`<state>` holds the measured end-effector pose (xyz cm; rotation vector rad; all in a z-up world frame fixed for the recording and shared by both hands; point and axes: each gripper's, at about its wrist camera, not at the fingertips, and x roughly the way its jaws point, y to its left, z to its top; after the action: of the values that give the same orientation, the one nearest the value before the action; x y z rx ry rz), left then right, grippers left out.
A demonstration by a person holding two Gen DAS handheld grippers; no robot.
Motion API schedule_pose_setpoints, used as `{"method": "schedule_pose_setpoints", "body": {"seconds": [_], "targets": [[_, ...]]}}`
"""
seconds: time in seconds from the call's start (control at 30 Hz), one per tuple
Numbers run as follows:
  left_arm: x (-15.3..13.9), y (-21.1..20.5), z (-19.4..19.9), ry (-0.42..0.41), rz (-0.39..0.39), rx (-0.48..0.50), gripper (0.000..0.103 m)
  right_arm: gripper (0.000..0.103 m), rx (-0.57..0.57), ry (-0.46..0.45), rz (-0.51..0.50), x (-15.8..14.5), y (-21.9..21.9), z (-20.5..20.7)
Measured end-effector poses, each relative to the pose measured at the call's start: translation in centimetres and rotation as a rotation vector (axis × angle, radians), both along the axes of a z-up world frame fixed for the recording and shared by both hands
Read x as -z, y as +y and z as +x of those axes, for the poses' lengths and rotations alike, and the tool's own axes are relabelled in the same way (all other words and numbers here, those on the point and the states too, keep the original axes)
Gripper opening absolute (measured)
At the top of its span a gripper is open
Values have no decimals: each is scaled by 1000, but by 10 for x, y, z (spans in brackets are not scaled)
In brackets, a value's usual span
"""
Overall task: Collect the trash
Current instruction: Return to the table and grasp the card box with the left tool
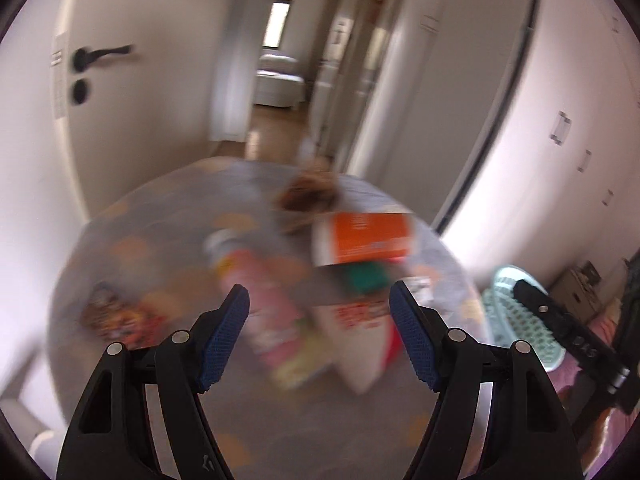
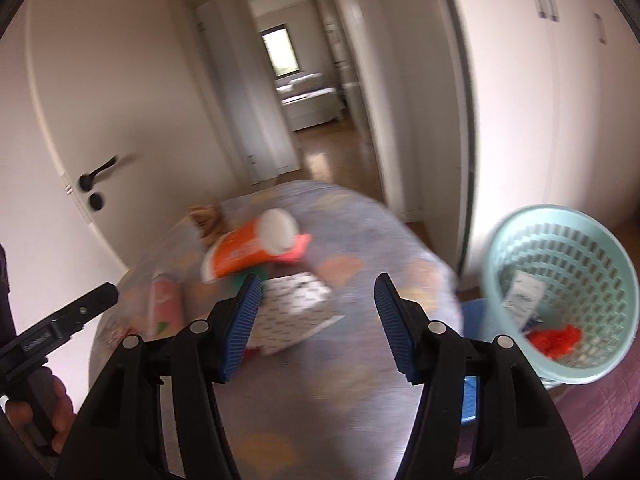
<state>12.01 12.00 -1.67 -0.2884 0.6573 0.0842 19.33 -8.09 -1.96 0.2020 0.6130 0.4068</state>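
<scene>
Both your jaws are spread wide and hold nothing. Your left gripper (image 1: 320, 312) hovers over the pink can (image 1: 264, 312) lying on the table (image 1: 168, 216); your right gripper (image 2: 318, 304) faces the patterned box (image 2: 296, 300). Both look light, though blur hides detail. The can is probably slick and round, so pinch across its middle. The bin (image 2: 560, 300) stands just right of the table.

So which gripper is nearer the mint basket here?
Right. The right gripper has the mint basket just off to its right, looming large in its view. The left gripper sits further over to the left, facing the trash on the round table.
</scene>
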Motion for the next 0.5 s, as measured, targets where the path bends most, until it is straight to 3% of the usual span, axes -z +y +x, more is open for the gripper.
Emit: {"method": "schedule_pose_setpoints", "body": {"seconds": [0.17,0.5], "targets": [[23,67,-21,73,-43,-216,71,56,-150,5,-12,1,63,-3],[64,145,-21,196,-273,-323,78,56,-297,97,-78,28,144,9]]}}
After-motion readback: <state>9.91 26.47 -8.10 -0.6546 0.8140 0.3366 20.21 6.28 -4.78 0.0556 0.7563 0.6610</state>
